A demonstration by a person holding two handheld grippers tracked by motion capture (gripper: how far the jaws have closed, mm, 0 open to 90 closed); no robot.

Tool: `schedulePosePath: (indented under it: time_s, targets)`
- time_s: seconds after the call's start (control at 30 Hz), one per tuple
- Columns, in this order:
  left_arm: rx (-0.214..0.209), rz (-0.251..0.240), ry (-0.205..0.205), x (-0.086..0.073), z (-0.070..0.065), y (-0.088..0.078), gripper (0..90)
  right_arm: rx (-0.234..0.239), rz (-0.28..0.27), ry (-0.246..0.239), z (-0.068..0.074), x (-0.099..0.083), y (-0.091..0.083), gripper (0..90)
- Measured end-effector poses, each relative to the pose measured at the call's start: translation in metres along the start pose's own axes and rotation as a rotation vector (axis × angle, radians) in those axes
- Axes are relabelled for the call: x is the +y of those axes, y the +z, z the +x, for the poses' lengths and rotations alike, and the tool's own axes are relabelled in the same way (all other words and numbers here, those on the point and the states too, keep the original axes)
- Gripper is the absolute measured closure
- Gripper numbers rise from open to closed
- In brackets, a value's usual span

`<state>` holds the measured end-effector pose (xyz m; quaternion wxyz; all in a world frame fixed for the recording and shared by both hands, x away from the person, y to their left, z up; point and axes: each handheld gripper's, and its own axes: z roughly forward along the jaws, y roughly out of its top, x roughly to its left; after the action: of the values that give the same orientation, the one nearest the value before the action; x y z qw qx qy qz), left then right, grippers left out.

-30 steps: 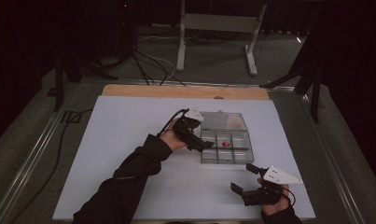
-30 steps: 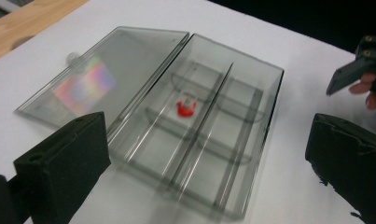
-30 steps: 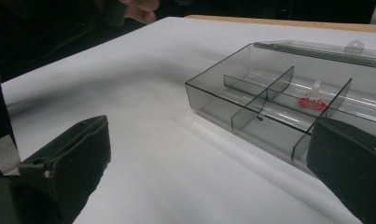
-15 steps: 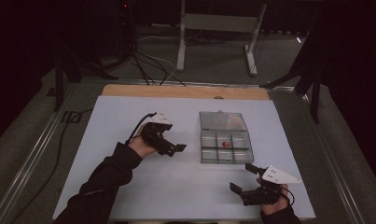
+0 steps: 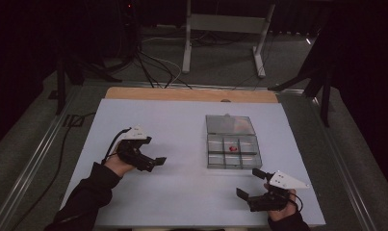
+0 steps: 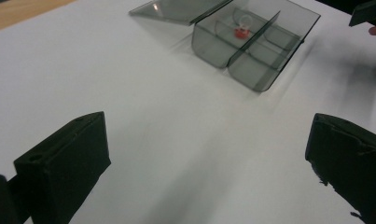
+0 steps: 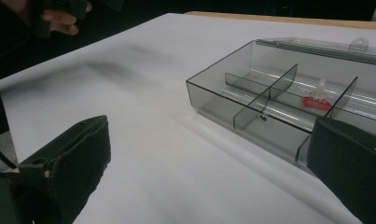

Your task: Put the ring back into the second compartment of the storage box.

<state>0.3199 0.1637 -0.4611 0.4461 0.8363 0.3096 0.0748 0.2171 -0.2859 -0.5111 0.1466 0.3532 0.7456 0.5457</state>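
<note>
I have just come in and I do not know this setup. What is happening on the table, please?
A person holds a gripper in each hand over a white table. Both the left gripper and the right gripper are open and hold nothing. An open clear compartment box lies nearer the right gripper, with a small red object in one compartment.

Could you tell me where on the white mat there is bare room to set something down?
The widest free patch lies between the left gripper and the clear divided box. The far strip between the box's open lid and the wooden edge is also bare. It is tighter between the box's near wall and the right gripper.
</note>
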Motion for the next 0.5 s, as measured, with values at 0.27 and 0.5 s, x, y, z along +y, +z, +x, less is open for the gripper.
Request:
schedulePosePath:
  time_s: [0.27, 0.5]
  targets:
    - [0.020, -0.029, -0.055, -0.035, 0.005, -0.023, 0.2, 0.000, 0.005, -0.001, 0.000, 0.000, 0.002, 0.0]
    - [0.047, -0.038, -0.091, -0.072, 0.010, -0.034, 0.2, 0.000, 0.014, -0.007, 0.001, 0.000, 0.003, 0.0]
